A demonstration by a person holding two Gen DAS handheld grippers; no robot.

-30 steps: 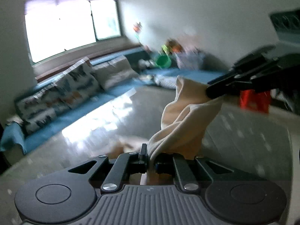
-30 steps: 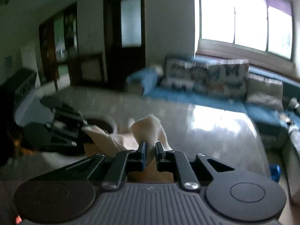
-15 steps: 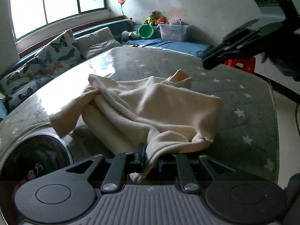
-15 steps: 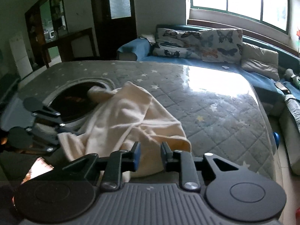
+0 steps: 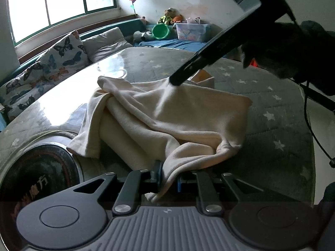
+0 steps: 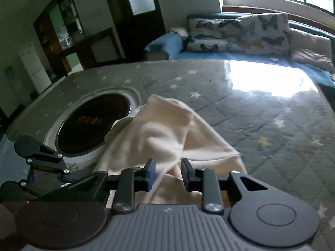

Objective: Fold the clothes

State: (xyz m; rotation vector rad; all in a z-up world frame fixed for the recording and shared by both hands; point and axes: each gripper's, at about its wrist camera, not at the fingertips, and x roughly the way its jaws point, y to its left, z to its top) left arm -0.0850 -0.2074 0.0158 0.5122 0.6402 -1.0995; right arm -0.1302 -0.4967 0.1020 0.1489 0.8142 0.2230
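Observation:
A cream garment (image 5: 167, 113) lies crumpled on the grey star-patterned table cover (image 5: 272, 108), one edge over the rim of a round dark hotplate (image 5: 37, 171). My left gripper (image 5: 168, 177) is low at the near edge. Its jaws are opening, and a corner of the garment hangs loosely between them. My right gripper (image 6: 166, 173) stands open just over the garment (image 6: 163, 138), with cloth below the gap and neither pad pressing on it. In the left wrist view the right gripper (image 5: 178, 79) reaches down from the upper right, its tip at the garment's far edge.
A person's dark gloved hand (image 5: 282, 48) holds the right gripper, with a cable (image 5: 314, 133) trailing off the table's right side. A blue sofa with butterfly cushions (image 6: 236, 33) runs behind the table. A plastic box of toys (image 5: 192, 31) and a green bucket (image 5: 160, 31) sit at the back.
A second ago both grippers held the garment up in the air. It now lies on the table, both sets of jaws have widened, and the right gripper has come down to it.

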